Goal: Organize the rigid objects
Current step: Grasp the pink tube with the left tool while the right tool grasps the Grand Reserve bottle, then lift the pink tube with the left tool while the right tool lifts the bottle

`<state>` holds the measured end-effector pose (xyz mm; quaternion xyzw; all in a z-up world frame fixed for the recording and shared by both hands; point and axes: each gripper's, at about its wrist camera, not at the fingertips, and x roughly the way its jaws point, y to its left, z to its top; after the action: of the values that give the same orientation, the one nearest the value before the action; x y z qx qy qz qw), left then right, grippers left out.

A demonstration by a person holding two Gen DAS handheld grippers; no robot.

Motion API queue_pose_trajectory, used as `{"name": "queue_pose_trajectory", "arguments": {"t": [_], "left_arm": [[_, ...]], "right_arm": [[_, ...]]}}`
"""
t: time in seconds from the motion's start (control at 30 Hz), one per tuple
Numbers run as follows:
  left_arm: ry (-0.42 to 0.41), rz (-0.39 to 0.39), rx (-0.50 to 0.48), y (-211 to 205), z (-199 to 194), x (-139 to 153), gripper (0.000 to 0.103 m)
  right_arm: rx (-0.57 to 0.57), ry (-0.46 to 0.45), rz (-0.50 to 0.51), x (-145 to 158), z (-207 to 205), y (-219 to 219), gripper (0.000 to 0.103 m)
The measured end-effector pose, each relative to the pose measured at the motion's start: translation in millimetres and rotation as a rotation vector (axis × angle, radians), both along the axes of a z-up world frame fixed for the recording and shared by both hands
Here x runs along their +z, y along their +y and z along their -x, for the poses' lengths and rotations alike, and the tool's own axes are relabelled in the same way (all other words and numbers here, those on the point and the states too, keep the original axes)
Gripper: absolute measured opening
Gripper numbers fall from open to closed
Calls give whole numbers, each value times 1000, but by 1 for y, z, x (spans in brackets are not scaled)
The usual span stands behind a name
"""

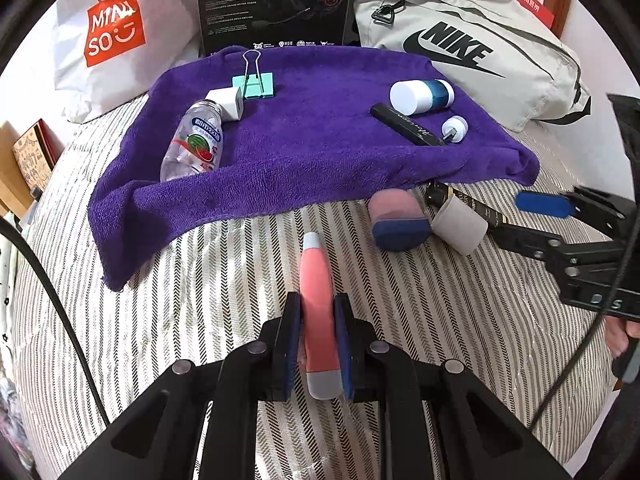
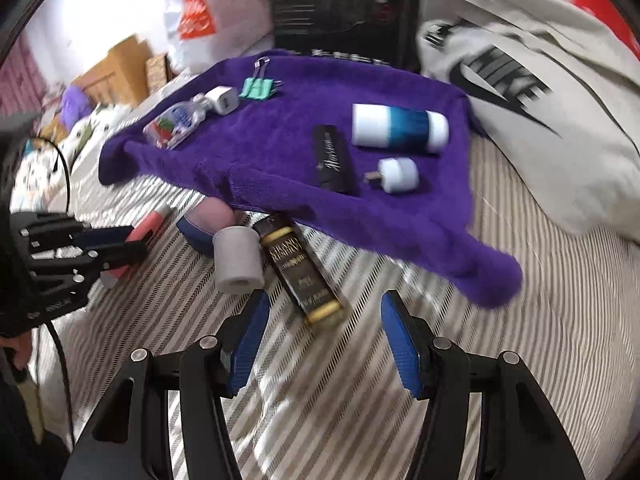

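My left gripper (image 1: 318, 344) is shut on a pink tube with grey ends (image 1: 316, 280), held low over the striped bedding. On the purple towel (image 1: 312, 152) lie a clear bottle (image 1: 192, 144), a white charger (image 1: 228, 103), a teal binder clip (image 1: 254, 84), a white-and-blue cylinder (image 1: 420, 96), a black stick (image 1: 408, 124) and a small white plug (image 1: 454, 129). My right gripper (image 2: 322, 344) stands open just short of a black-and-gold box (image 2: 300, 268). Beside that box sit a grey cylinder (image 2: 238, 258) and a pink-and-blue case (image 2: 208, 220).
A white shopping bag (image 1: 116, 32), a black carton (image 1: 276, 4) and a grey Nike bag (image 1: 472, 52) line the far side of the towel. Striped bedding (image 1: 200, 280) spreads in front. A black cable (image 1: 52, 288) runs along the left.
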<state>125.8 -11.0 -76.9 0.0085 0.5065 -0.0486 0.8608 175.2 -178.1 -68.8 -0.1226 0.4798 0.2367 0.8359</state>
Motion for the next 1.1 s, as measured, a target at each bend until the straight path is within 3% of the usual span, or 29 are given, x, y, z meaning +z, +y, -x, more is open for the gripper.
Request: {"name": "queue_pose_trajectory", "arguments": {"t": [0.23,0.3,0.4,0.6,0.8,0.9,1.1], "left_arm": [[2,-16,-7,-2,0,-1,17],[3,-8,-6,-1,-1,-1,17],[-4,1,-1,-1,0,-1,17],[-13,9,9,-1,2,0,17],[-12,25,2,2,3,0,17],[-15,8,7,0,2,1,17],[-52,1,7,-2,7,0,17]], "right_arm": [[84,-27,34,-11,-8,18,53],[107,-16,2,-11,-12,20,33],[98,2,18,-10,-9,19,28],[18,59,29,-8,21,0,27],[-21,37,71,-9,35,3,27],[-53,52,32,-9,33,-3,28],[-31,-24,27,-11,44,-5,28]]}}
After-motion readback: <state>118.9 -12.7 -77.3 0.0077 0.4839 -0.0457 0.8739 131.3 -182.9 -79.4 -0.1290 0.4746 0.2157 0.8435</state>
